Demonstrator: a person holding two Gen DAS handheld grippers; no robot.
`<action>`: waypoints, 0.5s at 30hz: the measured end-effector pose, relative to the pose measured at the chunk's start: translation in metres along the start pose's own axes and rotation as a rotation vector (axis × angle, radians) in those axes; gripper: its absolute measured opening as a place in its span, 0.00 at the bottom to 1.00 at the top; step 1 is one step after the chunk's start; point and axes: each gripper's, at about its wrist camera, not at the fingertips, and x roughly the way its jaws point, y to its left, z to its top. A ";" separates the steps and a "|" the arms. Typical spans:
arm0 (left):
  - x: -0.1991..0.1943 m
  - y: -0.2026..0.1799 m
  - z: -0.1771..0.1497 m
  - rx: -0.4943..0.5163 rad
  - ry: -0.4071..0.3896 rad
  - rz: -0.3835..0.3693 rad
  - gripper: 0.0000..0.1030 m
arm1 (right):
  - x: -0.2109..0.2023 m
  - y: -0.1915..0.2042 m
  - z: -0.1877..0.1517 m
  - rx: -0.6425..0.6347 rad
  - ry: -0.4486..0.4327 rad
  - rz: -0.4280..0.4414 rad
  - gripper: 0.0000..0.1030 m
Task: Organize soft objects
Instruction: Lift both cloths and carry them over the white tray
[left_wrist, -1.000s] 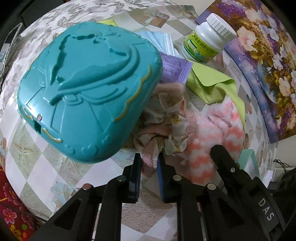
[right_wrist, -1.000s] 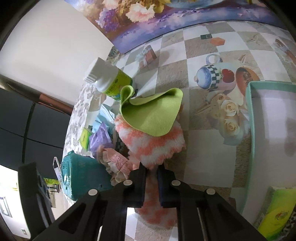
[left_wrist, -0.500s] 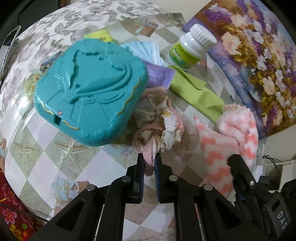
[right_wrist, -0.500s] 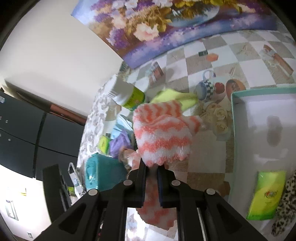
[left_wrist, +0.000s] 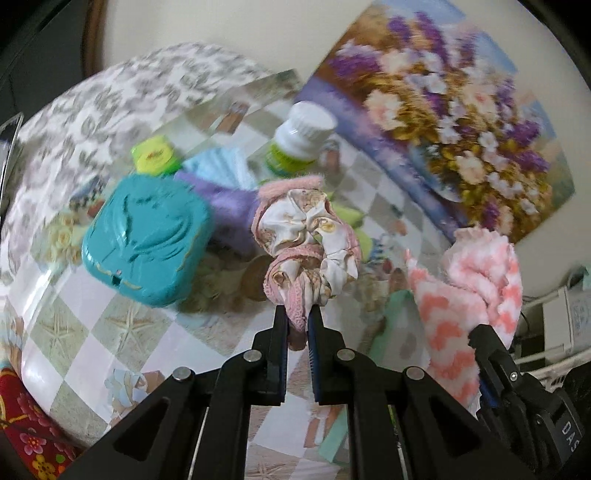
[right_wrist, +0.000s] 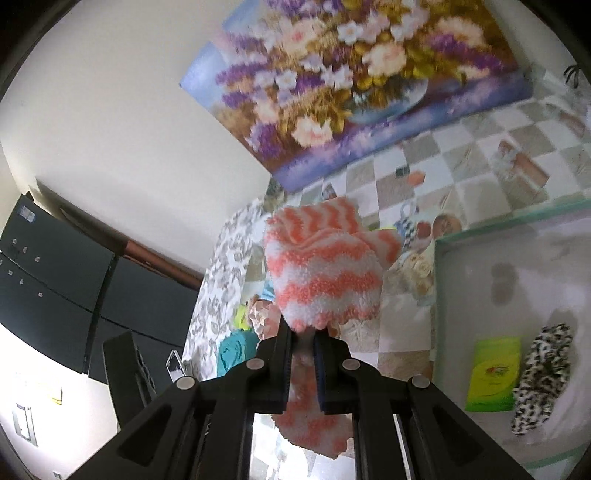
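a: how are the soft things held?

b: the left gripper (left_wrist: 297, 319) is clenched on a bunched pink floral cloth (left_wrist: 304, 236), the right gripper (right_wrist: 303, 338) on a coral-striped fuzzy cloth (right_wrist: 323, 275), both clear of the worktop (left_wrist: 122, 328).

a: the risk?

b: only an edge is pinched; a cloth could be dropped short of the tray (right_wrist: 480, 280).

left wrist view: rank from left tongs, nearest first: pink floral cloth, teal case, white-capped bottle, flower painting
1. pink floral cloth: clamped in the left tongs.
2. teal case: on the table, to the left.
3. white-capped bottle: behind the cloth.
4. flower painting: against the back wall, right.
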 end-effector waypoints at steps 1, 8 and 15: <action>-0.004 -0.006 -0.001 0.021 -0.012 -0.013 0.10 | -0.006 0.000 0.001 -0.005 -0.016 -0.016 0.11; -0.015 -0.041 -0.002 0.124 -0.054 -0.099 0.10 | -0.040 -0.012 0.013 -0.014 -0.100 -0.159 0.11; -0.026 -0.075 -0.014 0.247 -0.086 -0.152 0.10 | -0.070 -0.030 0.028 -0.014 -0.179 -0.352 0.11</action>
